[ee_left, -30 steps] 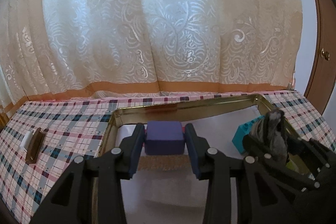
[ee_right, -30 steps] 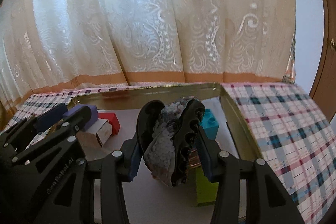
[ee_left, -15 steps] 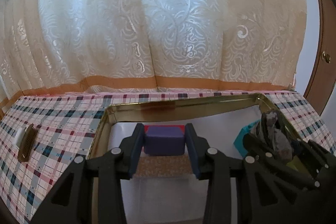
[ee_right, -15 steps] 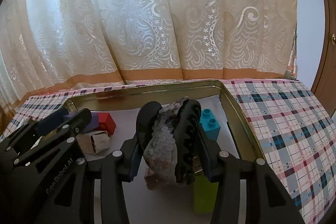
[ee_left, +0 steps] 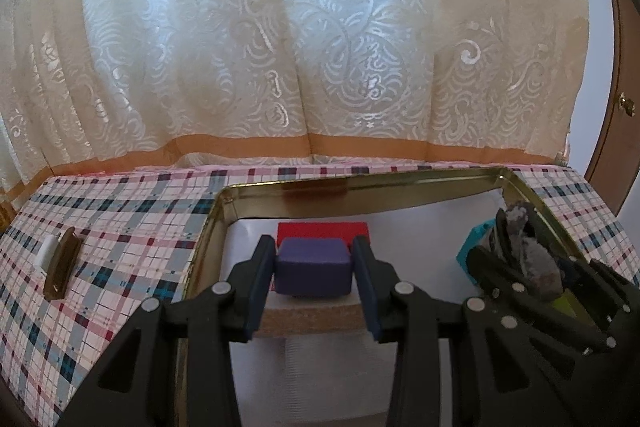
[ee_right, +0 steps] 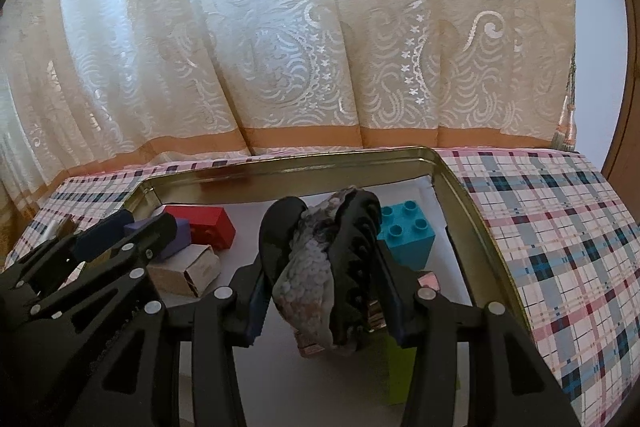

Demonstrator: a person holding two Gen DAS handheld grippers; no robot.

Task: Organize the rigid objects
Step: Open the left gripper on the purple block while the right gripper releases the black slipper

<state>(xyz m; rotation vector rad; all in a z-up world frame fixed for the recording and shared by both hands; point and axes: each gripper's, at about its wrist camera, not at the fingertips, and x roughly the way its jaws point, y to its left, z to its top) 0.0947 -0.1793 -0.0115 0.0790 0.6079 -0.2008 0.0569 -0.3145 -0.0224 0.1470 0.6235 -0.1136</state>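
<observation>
My left gripper point(ee_left: 314, 269) is shut on a purple block point(ee_left: 313, 271), held inside the gold tin tray point(ee_left: 360, 191) just above a small cardboard box point(ee_left: 316, 315), with a red block point(ee_left: 322, 229) behind it. My right gripper point(ee_right: 320, 279) is shut on a black hair claw clip with a grey scaly cover point(ee_right: 310, 287), held over the tray's right part. A teal brick point(ee_right: 406, 241) stands behind it and a green brick point(ee_right: 400, 373) is below it. The left gripper also shows in the right wrist view point(ee_right: 140, 231), and the clip shows in the left wrist view point(ee_left: 528, 255).
The tray sits on a plaid tablecloth point(ee_left: 120, 247). A brown clip with a small white piece point(ee_left: 60, 263) lies on the cloth left of the tray. A lace curtain point(ee_left: 320, 47) hangs behind the table. A wooden door point(ee_left: 624, 99) is at the far right.
Both grippers have moved forward and lower into the tray. The purple block now hangs just over the cardboard box, with the red block showing behind it. Both grips are unchanged.
</observation>
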